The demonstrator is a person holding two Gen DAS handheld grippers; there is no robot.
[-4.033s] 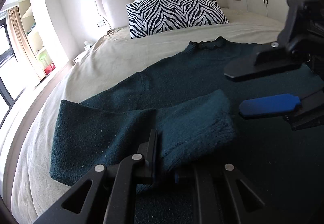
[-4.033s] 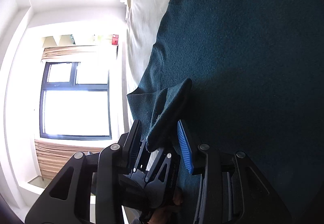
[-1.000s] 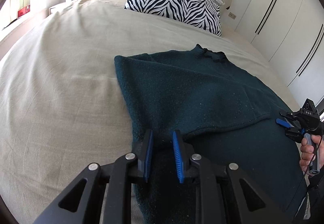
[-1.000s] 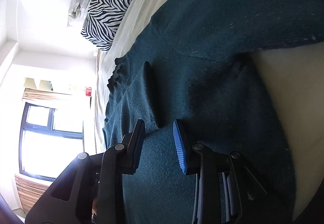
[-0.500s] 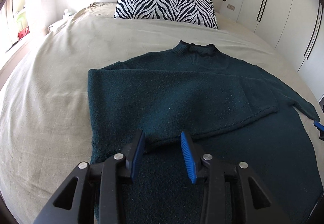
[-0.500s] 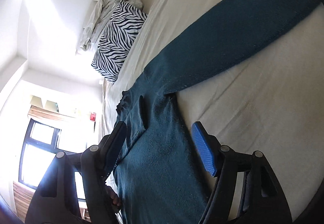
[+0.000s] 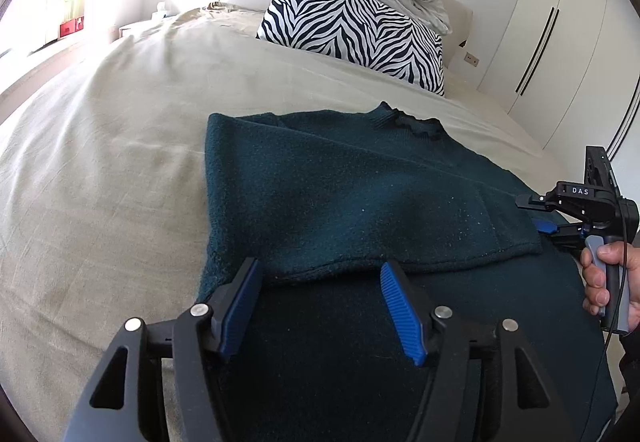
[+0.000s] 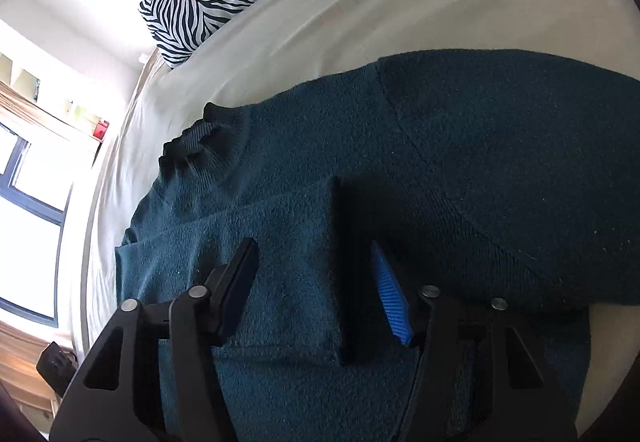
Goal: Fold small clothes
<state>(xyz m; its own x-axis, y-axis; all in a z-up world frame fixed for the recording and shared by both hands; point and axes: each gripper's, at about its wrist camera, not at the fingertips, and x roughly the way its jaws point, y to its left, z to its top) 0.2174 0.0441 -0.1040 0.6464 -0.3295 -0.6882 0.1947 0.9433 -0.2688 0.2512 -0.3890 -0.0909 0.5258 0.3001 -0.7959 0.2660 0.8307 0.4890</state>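
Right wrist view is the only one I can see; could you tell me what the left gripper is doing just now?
Observer: The left gripper is open above the dark green sweater. Its fingers have just been opening, and nothing is between them.
Operator: Thank you. Where is it relative to the folded sleeve?
Observer: The lower edge of the folded sleeve lies just ahead of the fingertips, across the sweater's body.
Operator: And what stands beyond the bed there?
Observer: White wardrobe doors, to the right of the zebra pillow.
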